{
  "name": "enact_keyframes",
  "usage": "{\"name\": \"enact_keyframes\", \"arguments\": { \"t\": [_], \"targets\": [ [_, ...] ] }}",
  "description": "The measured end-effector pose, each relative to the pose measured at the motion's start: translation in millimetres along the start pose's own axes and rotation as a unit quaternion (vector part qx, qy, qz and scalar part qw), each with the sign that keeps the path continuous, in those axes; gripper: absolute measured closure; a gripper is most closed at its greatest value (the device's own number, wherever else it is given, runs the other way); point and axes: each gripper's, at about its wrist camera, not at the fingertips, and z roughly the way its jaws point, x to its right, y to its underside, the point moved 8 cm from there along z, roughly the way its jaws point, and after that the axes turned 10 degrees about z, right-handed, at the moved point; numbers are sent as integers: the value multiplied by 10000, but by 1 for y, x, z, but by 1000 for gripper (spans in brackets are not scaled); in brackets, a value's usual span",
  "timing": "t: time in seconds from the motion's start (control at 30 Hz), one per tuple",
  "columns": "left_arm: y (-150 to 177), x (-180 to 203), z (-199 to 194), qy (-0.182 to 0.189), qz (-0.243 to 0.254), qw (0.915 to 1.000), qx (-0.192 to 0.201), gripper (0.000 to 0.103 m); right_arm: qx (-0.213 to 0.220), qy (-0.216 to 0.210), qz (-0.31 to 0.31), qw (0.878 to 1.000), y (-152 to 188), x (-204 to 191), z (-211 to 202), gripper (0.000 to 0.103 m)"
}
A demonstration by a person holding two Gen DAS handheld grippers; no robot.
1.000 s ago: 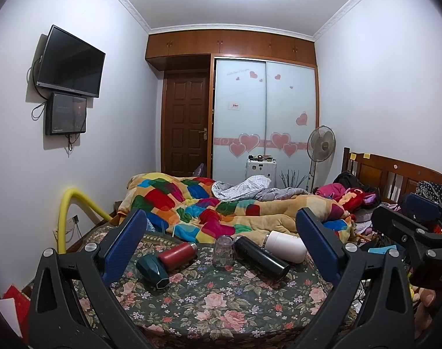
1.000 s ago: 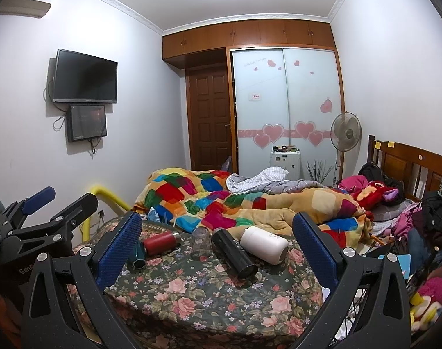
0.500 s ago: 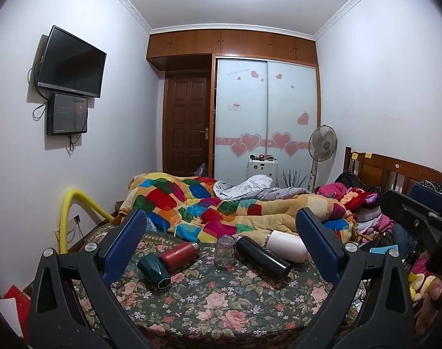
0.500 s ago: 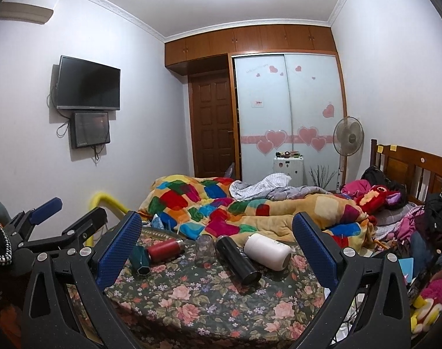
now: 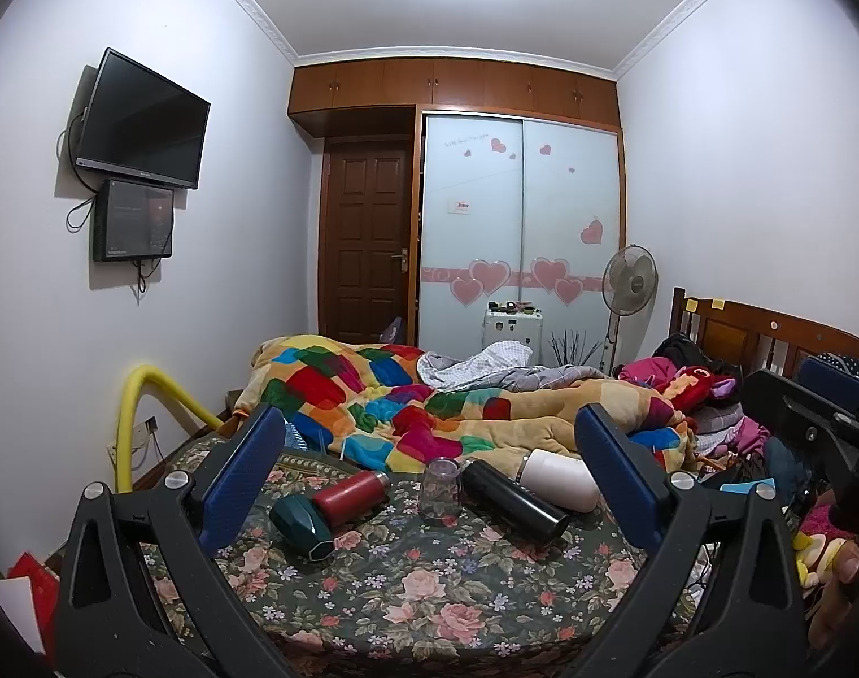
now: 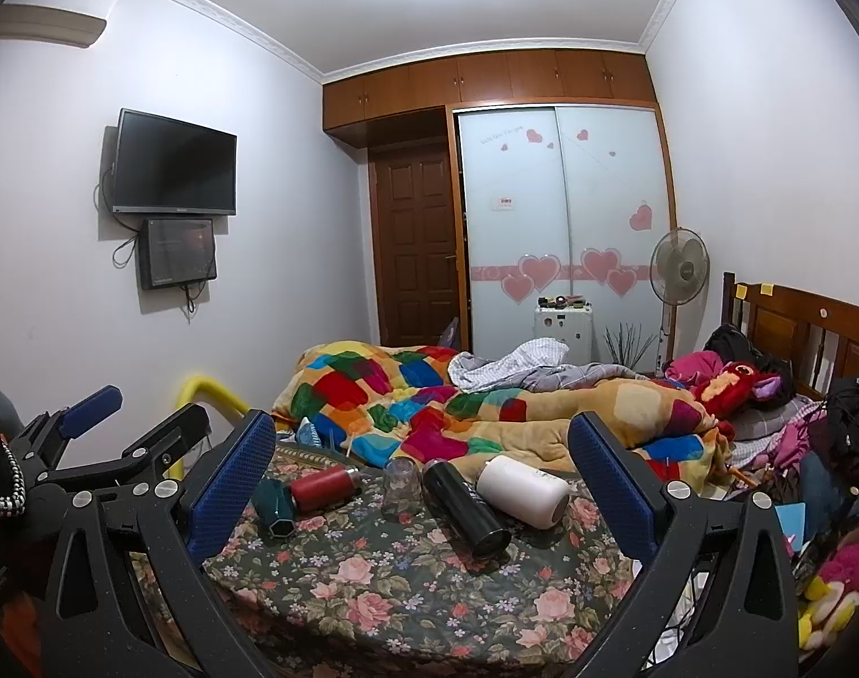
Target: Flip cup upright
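Note:
A clear glass cup point(image 5: 440, 487) stands upside down on the floral tablecloth point(image 5: 429, 593); it also shows in the right wrist view point(image 6: 400, 487). Around it lie a red flask point(image 5: 350, 496), a green cup point(image 5: 302, 525), a black flask point(image 5: 514, 500) and a white flask point(image 5: 559, 477). My left gripper point(image 5: 429, 486) is open and empty, short of the table. My right gripper point(image 6: 423, 480) is open and empty, also short of the table. The left gripper shows at the left of the right wrist view point(image 6: 124, 440).
A bed with a patchwork quilt point(image 5: 406, 401) lies right behind the table. A yellow tube point(image 5: 147, 401) curves at the left wall. A wooden headboard point(image 5: 768, 339) and piled clothes point(image 6: 768, 395) are at the right. A fan point(image 5: 629, 282) stands by the wardrobe.
Both grippers have drifted slightly; the right wrist view has tilted up and shifted a little. The cups and flasks have not moved.

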Motion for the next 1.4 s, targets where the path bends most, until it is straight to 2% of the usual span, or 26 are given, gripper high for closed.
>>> {"name": "enact_keyframes", "arguments": {
  "t": [0.67, 0.87, 1.03, 1.23, 1.4],
  "targets": [
    [4, -4, 0, -22, -20, 10000, -18, 0, -125, 39, 34, 9999, 6, 8, 9, 0],
    [16, -10, 20, -53, -73, 9998, -191, 0, -268, 105, 77, 9996, 11, 13, 22, 0],
    [30, -16, 50, -109, -106, 9987, -487, 0, -436, 189, 133, 9988, 19, 23, 39, 0],
    [67, -32, 118, -80, 12, 9930, -1176, 0, -762, 410, 198, 9961, 32, 41, 71, 0],
    [110, -46, 194, 69, 455, 9782, -2025, 0, -1130, 660, 308, 9909, 46, 63, 104, 0]
  ]
}}
